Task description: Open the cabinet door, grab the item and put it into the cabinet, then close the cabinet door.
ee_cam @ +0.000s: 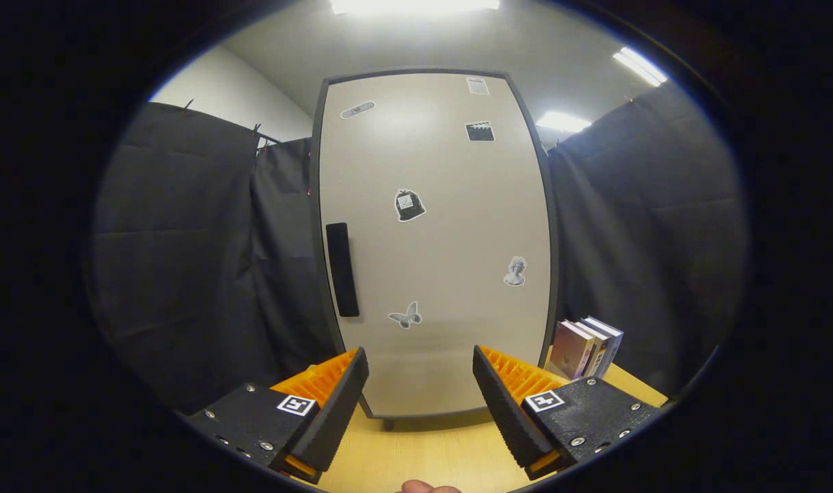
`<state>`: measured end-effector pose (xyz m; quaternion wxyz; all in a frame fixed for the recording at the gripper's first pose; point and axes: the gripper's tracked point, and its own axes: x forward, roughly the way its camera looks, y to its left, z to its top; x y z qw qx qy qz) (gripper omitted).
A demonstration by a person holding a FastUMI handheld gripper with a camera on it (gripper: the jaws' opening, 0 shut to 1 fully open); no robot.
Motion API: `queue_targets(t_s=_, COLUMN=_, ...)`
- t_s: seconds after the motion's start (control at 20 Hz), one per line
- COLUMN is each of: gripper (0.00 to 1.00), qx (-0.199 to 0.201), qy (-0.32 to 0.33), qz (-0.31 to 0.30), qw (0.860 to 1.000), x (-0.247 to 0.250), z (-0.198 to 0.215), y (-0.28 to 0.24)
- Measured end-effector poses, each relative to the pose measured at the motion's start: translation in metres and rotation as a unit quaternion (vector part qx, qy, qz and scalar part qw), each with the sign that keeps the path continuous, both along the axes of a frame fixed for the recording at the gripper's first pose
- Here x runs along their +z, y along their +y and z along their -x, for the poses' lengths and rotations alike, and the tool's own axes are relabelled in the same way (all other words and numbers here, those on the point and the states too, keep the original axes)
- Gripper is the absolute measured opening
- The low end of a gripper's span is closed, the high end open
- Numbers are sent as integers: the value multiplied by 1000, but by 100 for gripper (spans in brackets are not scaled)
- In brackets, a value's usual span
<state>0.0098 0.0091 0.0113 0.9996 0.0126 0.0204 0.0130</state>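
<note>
A tall pale cabinet point(433, 239) with a dark frame stands on the wooden table, straight beyond my fingers. Its door is shut and carries several small stickers. A black vertical handle point(342, 269) sits near the door's left edge, above and beyond my left finger. A few books point(584, 348) stand upright to the right of the cabinet, just beyond my right finger. My gripper point(421, 366) is open, with nothing between its fingers and only the lower part of the door seen through the gap.
The wooden table point(423, 455) runs from under my fingers to the cabinet's foot. Black cloth walls hang on both sides of the cabinet. A bit of a person's hand point(426, 487) shows below the fingers.
</note>
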Motion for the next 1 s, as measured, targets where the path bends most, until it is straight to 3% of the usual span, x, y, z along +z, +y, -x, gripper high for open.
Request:
queue_targets(t_s=0.35, gripper=95, qx=3, qy=2, qz=15, qw=1000, x=8, z=-10, y=7)
queue_targets(t_s=1.0, gripper=95, qx=44, qy=-12, qz=14, qw=999, x=38, z=-71, y=86)
